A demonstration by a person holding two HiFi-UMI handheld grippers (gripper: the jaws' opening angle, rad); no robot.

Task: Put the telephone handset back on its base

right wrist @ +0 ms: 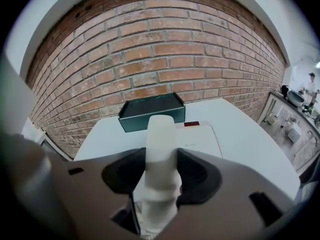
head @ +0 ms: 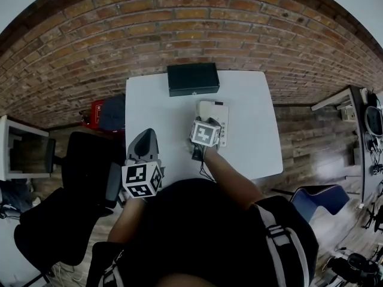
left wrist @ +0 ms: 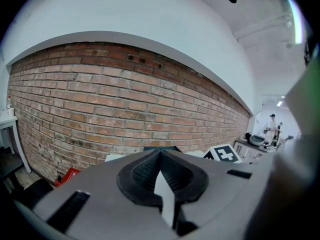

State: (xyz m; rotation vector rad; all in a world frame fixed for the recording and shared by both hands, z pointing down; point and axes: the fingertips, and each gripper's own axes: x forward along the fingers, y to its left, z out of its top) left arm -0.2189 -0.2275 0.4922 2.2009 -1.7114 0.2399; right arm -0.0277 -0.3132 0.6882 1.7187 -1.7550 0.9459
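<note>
In the right gripper view my right gripper is shut on the white telephone handset, which points forward and slightly up between the jaws. The white telephone base lies on the table just beyond and to the right of the handset. In the head view the base sits mid-table, with the right gripper's marker cube directly in front of it. My left gripper hovers over the table's front left part, its jaws together and nothing between them.
A dark box stands at the back edge of the white table, against the brick wall. A black chair and a red object are left of the table. A blue chair is at its right.
</note>
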